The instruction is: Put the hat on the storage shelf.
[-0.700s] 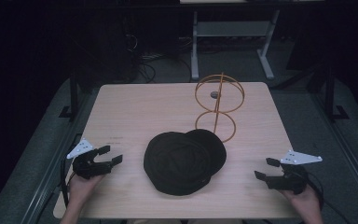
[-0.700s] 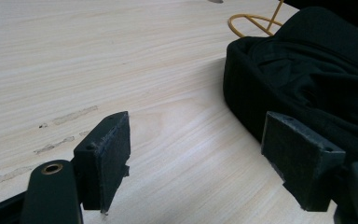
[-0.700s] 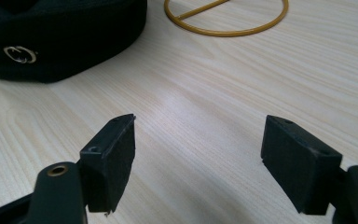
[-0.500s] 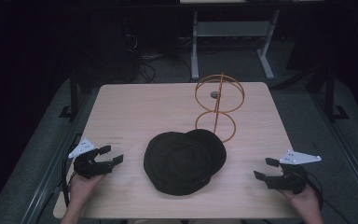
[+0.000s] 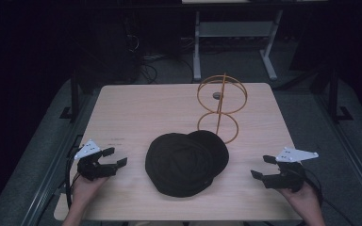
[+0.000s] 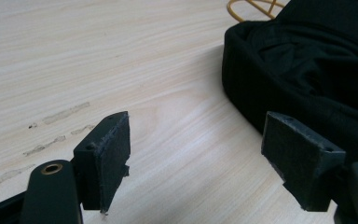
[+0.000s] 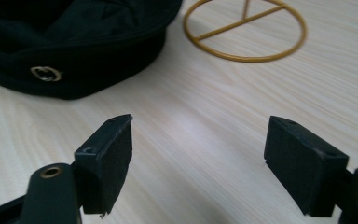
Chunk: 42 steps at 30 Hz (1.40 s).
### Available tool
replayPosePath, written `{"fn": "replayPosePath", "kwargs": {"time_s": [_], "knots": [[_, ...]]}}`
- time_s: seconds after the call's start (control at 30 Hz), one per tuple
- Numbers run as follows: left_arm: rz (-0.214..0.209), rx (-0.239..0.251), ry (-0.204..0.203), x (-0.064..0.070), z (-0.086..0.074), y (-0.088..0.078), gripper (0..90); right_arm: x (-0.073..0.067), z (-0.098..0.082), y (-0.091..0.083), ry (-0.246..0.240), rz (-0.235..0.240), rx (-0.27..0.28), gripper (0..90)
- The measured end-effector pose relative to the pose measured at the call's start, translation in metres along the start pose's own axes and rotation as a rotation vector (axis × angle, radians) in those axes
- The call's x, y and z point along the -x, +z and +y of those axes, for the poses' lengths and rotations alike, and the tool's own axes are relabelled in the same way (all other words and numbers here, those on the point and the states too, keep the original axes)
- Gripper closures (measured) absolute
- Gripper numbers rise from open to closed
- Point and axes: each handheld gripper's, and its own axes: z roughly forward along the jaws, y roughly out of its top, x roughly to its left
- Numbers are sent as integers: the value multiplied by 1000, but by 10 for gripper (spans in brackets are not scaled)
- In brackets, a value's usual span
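A black cap point(image 5: 185, 161) lies on the wooden table point(image 5: 136, 113), near its front middle. Just behind it stands a gold wire stand point(image 5: 221, 106) made of two rings on a post. My left gripper point(image 5: 114, 157) rests at the front left, jaws open and pointed toward the cap, a short way off. In the left gripper view the cap point(image 6: 317, 70) lies ahead to the right, clear of the pads. My right gripper point(image 5: 263, 166) sits at the front right, open, facing the cap. The right gripper view has the cap point(image 7: 74, 42) with a small metal emblem and the stand's base ring point(image 7: 244, 32).
A small dark round thing point(image 5: 216, 95) sits on the table behind the stand. Bare tabletop lies to the left and at the back. Beyond the far edge are a metal frame's legs point(image 5: 197, 52) and cables on a dark floor.
The left gripper has shifted slightly toward the front edge. The right gripper, cap and stand are where they were.
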Motion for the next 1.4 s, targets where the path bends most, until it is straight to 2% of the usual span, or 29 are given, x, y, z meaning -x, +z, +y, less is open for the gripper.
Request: {"fn": "replayPosePath", "kwargs": {"time_s": [0.2, 0.33, 0.53, 0.73, 0.97, 1.07, 1.1, 1.23, 1.3, 1.4], "knots": [[-1, 4, -2, 0, 0, 0, 237, -12, 10, 3, -34, 31, 1, 208], [16, 10, 8, 1, 0, -2, 236, -21, 22, 1, -59, 54, 4, 202], [19, 44, -15, -3, -1, -7, 235, -36, 39, 4, -91, 76, 3, 189], [18, 44, -14, -3, 0, -7, 235, -57, 62, 12, -170, 131, -23, 168], [11, 38, -8, -2, 0, -5, 234, -77, 83, 28, -206, 169, -27, 145], [12, 37, -8, -2, 0, -5, 235, -83, 87, 33, -233, 183, -38, 146], [14, 38, -9, -2, 0, -6, 235, -89, 92, 38, -261, 193, -56, 146], [25, 36, -2, -2, 0, -7, 234, -104, 102, 46, -312, 216, -67, 160], [26, 41, -7, -2, 0, -7, 234, -110, 106, 50, -334, 234, -75, 220], [24, 37, -8, -2, 0, -8, 234, -120, 111, 57, -365, 256, -86, 261]]}}
